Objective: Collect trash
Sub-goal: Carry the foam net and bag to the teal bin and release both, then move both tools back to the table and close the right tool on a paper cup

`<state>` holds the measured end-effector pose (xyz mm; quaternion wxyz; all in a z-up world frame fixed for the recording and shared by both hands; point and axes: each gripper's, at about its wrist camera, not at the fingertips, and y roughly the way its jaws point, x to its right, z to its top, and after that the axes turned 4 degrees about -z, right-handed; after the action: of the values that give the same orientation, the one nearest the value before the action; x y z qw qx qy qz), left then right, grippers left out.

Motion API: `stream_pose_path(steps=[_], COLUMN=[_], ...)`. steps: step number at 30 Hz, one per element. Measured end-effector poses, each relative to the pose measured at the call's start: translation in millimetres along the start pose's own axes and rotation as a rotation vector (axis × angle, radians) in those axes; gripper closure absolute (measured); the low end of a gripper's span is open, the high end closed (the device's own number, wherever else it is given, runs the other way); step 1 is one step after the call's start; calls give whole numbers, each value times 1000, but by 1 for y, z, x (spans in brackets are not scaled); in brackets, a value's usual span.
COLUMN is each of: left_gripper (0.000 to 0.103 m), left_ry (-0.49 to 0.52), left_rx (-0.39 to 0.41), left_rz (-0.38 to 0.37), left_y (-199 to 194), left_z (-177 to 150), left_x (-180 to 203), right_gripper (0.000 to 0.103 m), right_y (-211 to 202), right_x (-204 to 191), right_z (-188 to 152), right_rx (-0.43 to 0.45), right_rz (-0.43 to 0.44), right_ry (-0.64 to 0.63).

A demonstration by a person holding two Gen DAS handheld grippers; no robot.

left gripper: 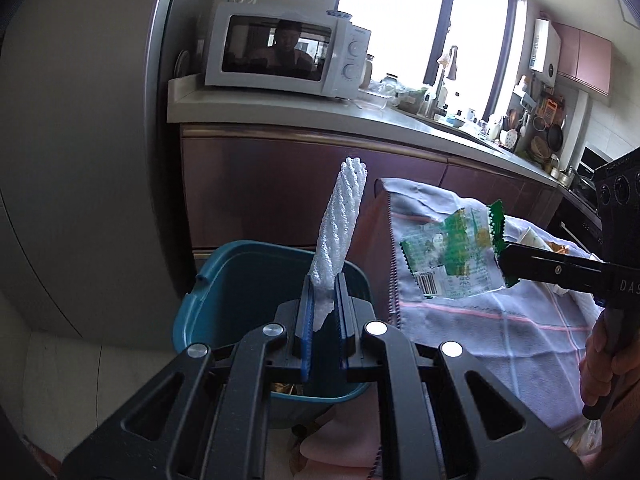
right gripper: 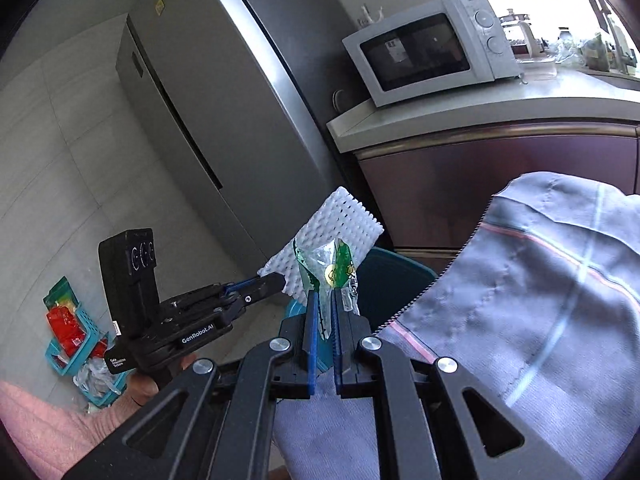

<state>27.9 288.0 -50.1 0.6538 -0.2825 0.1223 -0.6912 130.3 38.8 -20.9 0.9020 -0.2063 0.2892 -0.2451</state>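
A white microwave [left gripper: 288,54] sits on the pale counter [left gripper: 280,110] at upper centre of the left view, with a grey refrigerator [right gripper: 224,92] filling the frame to its left. A grey checked cloth [right gripper: 540,280] covers the lower right, and small turquoise baskets [right gripper: 80,344] stand on the floor at lower left of the right view.

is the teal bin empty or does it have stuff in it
Cannot tell: the left gripper and its foam net hide most of the teal bin.

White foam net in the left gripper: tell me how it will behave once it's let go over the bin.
The white foam net stands upright above the left gripper unsupported, so it is probably springy and very light. Its open mesh suggests it squashes easily. Released over the teal bin, it may drift or bounce rather than drop straight.
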Motion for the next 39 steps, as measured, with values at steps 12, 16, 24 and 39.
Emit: stream_pose_path(steps=[12,16,24,39], left_gripper=[92,91,89,75], left_ry=[-50,-56,-41,19], left_rx=[-110,-128,-151,-52], left_rz=[42,55,71,-7], left_y=[53,65,78,52], left_z=[-18,-22,-29,-13], left_x=[-26,-29,-23,24], right_gripper=[96,95,95,73], right_y=[70,89,92,5], right_x=[2,7,11,31], right_z=[10,11,4,-10], right_rx=[-138,-169,-168,-14], right_rz=[-48,-71,-84,-129], right_ry=[31,48,61,53])
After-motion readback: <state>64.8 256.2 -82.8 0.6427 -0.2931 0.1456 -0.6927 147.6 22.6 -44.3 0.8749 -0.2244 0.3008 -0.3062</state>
